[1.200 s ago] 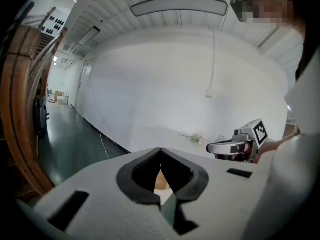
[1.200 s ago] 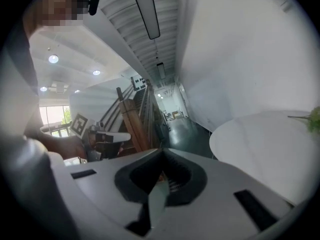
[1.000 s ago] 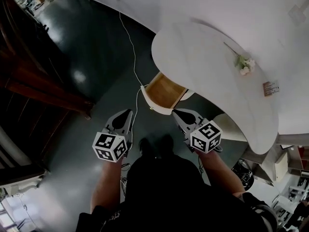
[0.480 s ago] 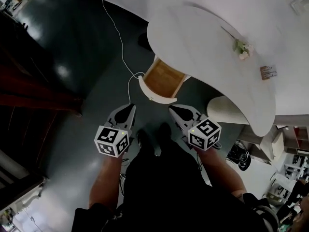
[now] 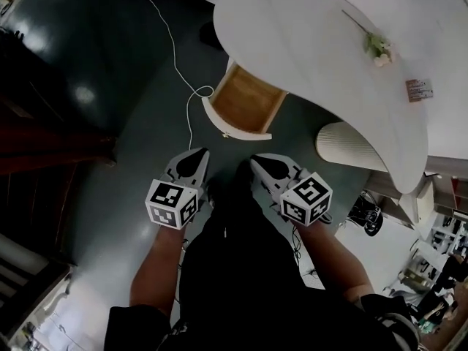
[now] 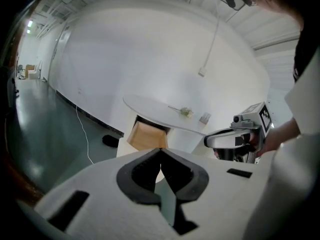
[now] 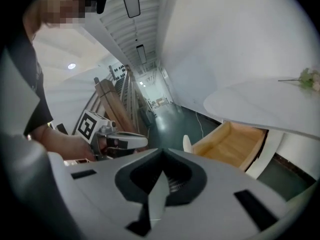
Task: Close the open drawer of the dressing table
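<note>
Both the left gripper (image 5: 196,156) and right gripper (image 5: 257,161) are hanging near the drawer (image 5: 245,108), which is sticking out open at 12 o'clock under the tabletop (image 5: 314,42), fingers (image 6: 142,171) pinched together on nothing, probably since a shove needs no grip.

thin white cable (image 5: 189,123) snakes over the glossy dark green floor (image 5: 88,50), pale flower sprig (image 5: 377,47) lies near a small printed card (image 5: 419,89), white ribbed round stool (image 5: 349,146) off to the right

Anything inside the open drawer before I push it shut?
The drawer shows only its bare wooden bottom. Its rear end runs under the tabletop, so that part is hidden.
</note>
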### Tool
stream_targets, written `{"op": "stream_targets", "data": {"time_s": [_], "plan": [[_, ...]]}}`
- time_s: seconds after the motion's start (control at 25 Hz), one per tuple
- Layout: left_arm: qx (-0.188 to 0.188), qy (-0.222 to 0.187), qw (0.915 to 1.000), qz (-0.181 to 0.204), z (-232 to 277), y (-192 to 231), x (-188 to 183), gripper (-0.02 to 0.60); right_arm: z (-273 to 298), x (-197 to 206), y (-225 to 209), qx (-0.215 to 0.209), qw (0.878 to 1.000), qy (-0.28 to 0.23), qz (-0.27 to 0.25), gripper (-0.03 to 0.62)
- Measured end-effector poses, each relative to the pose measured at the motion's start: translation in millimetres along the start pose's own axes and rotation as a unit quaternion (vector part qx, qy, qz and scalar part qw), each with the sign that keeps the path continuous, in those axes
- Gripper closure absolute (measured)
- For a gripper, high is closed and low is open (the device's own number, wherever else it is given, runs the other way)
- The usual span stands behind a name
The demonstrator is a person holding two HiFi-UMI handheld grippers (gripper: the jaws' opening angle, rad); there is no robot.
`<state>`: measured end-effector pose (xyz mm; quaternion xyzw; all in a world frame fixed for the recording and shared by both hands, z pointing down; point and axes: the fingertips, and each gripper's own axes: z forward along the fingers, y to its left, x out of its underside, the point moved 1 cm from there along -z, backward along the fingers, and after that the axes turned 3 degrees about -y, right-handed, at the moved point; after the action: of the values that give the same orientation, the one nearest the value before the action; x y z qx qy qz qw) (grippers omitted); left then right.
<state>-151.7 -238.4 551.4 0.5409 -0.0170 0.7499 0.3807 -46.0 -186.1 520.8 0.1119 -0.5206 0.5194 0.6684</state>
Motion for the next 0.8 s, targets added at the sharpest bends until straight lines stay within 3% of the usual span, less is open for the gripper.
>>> {"op": "stream_targets", "data": {"time_s": [0.56,0.8], "plan": [[0.005,0.019,0.9998,-0.01,74,29,66,0.58,33,65,-47,0.019,0.999,0.005,0.04,0.588],[0.02,0.041,0.9989,-0.013,108,41,105,0.504,37,91,-60,0.025,0.998,0.017,0.054,0.588]]}}
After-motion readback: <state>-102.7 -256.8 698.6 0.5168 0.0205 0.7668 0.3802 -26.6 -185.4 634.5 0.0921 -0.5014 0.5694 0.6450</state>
